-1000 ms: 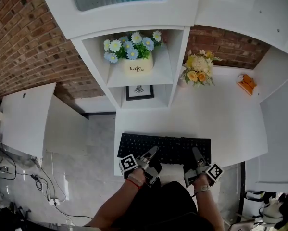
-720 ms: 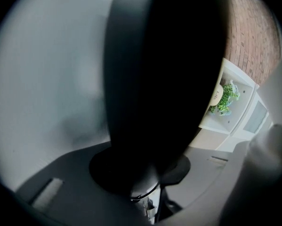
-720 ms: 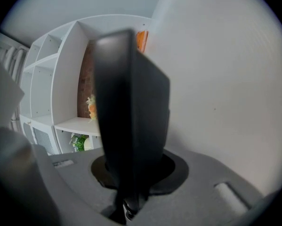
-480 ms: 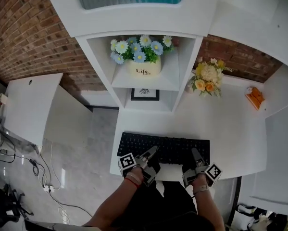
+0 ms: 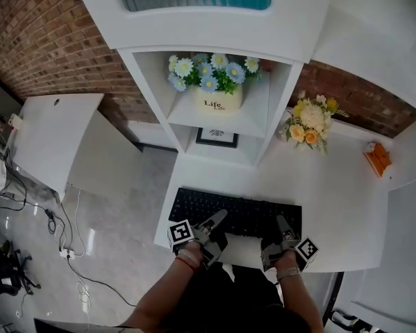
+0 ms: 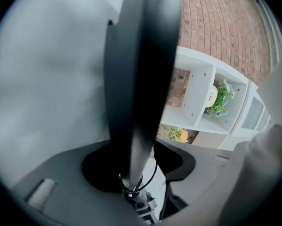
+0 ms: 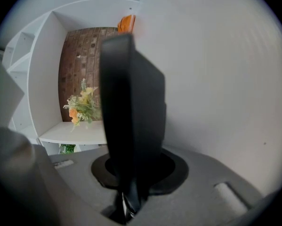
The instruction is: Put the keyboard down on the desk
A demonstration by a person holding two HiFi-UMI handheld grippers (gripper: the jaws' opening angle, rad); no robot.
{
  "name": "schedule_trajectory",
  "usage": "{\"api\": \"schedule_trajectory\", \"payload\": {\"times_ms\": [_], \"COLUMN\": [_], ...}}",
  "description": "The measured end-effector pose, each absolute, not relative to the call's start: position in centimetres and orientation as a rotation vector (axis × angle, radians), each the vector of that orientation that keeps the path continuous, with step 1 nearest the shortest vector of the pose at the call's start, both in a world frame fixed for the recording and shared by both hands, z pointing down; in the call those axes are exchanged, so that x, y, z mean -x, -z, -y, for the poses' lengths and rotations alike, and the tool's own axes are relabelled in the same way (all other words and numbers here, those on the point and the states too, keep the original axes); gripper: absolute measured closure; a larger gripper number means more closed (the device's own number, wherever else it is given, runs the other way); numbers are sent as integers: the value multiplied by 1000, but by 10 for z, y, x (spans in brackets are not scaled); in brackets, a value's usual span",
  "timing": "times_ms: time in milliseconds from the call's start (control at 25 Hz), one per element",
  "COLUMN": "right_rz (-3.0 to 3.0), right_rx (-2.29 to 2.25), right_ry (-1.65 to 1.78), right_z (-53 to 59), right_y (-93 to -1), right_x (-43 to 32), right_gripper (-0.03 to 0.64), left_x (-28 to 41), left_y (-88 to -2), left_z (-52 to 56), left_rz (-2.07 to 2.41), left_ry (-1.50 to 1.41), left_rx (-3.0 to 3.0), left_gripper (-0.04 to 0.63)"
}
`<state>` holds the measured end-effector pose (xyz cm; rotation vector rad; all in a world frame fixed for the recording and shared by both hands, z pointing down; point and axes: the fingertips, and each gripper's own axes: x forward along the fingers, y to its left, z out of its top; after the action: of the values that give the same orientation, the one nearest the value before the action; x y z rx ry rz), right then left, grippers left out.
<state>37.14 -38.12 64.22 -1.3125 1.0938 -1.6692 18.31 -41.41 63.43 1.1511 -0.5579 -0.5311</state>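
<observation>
Keyboard point(image 5: 239, 212) by desk point(image 5: 333, 186) front edge — room beyond.

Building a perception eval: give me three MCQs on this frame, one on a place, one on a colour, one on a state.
1. Where is the yellow-orange bouquet?
A. on the desk, right of the shelf unit
B. on the keyboard
C. inside the shelf unit

2. What colour is the keyboard?
A. white
B. black
C. silver

3. What is the right tool doing?
A. open and empty
B. out of every view
C. closed on the keyboard's near edge

Key:
1 A: in the head view the bouquet stands on the desktop beside the unit.
2 B: its keys and frame are black.
3 C: the right gripper view shows the dark edge clamped between its jaws.
</observation>
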Motion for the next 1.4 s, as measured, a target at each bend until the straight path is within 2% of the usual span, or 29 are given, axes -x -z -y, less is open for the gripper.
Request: {"api": "schedule_trajectory", "payload": {"times_ms": [600, 680, 840, 960, 1160, 1400], "right_rz": [-1110, -1118, -1142, -1145, -1191, -1278], "right_rx": [1274, 1268, 1260, 1242, 1185, 1114], "right_ry": [1713, 1715, 1708, 1716, 1732, 1786], "right_z": [388, 389, 390, 391, 393, 377], "right_y": [-647, -646, -646, -645, -636, -628], "right_x": [-372, -371, -373, -373, -370, -353], "right_gripper": [548, 548, 543, 540, 481, 459], "left_x": [-166, -165, -165, -164, -165, -165], "left_y": [-619, -620, -624, -627, -625, -626], "left_z": [399, 395, 391, 390, 392, 392], "left_rz": [604, 609, 630, 646, 656, 659], "left_ry": [634, 635, 631, 642, 673, 668], "left_rx": [-1122, -1110, -1085, -1067, -1021, -1014], "left_gripper": [411, 431, 517, 524, 517, 517]}}
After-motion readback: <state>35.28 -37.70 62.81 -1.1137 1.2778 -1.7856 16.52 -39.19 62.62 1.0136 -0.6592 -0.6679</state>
